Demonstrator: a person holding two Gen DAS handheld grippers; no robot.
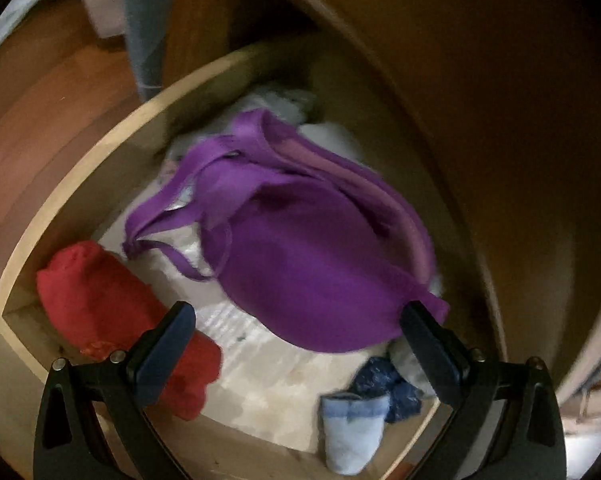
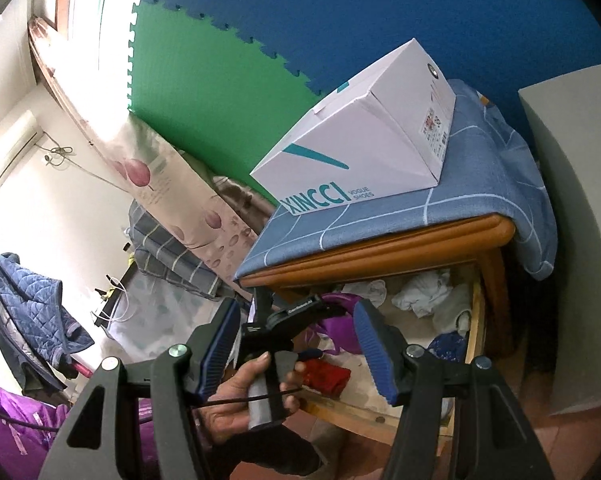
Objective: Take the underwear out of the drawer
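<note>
The wooden drawer (image 1: 80,168) is open. In the left wrist view a purple bra (image 1: 300,264) lies on top of white clothes in its middle, with a red folded garment (image 1: 100,304) at the left. My left gripper (image 1: 296,324) is open just above the drawer, its right finger (image 1: 424,340) touching the bra's near edge. My right gripper (image 2: 296,344) is open and empty, held back from the drawer (image 2: 476,320); it looks at the hand holding the left gripper over the purple bra (image 2: 336,332).
A light blue sock (image 1: 352,432) and dark blue fabric (image 1: 384,384) lie at the drawer's near right. A white shoe box (image 2: 364,136) sits on the blue cloth (image 2: 380,216) over the cabinet top. A grey panel (image 2: 572,216) stands at the right.
</note>
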